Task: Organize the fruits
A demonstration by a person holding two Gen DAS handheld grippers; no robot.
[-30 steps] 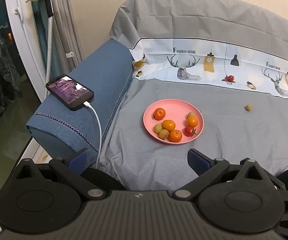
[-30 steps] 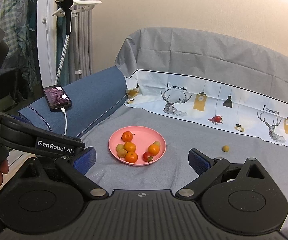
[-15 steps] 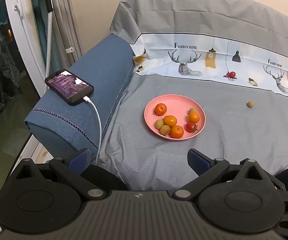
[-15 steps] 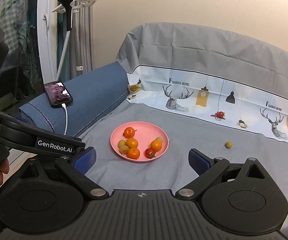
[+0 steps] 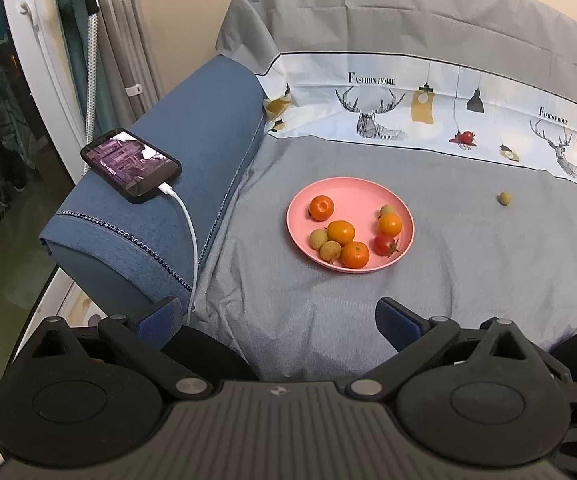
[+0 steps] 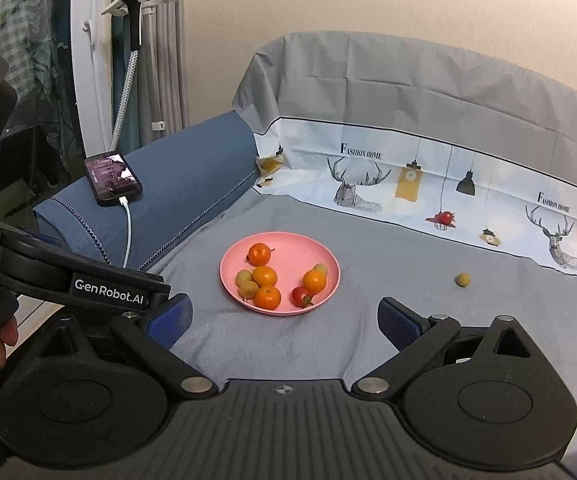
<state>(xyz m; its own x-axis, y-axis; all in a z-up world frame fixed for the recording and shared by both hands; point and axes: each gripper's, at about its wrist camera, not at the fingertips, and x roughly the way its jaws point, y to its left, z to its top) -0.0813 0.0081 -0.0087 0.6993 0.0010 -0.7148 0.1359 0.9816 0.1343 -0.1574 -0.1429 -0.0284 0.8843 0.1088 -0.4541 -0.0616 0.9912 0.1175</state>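
grey cover [image 6: 388, 320] over the sofa seat is my work surface; i take the pink plate [image 6: 288, 244] as landmark for everything below. blue armrest [image 6: 176, 168] sits well to the left of the plate, with a phone [image 6: 113, 178] on charge on top of it, not my concern. on the plate: four small oranges [image 6: 264, 276], three tan longan-like fruits [image 6: 247, 289] and one red tomato-like fruit [image 6: 301, 297], mostly clustered toward the near half. one stray longan [image 6: 463, 279] lies on the cover well to the right of the plate, apart from everything; same fruit in the left view [image 5: 504, 198]. right gripper [image 6: 284, 318] hangs near the front edge of the plate, spread wide, nothing between the pads. left gripper [image 5: 278, 316] likewise wide open and empty, nearer the armrest side of the plate. my judgement: the step in hand is fetching the stray with the right gripper, since it lies on that side. to do it well i would come down from above, centre the pads on either side of the fruit, close gently as it is small and round and will likely roll on soft cloth, and avoid pinching the fabric. then release low over a bare patch at the far side of the plate so nothing gets knocked out.
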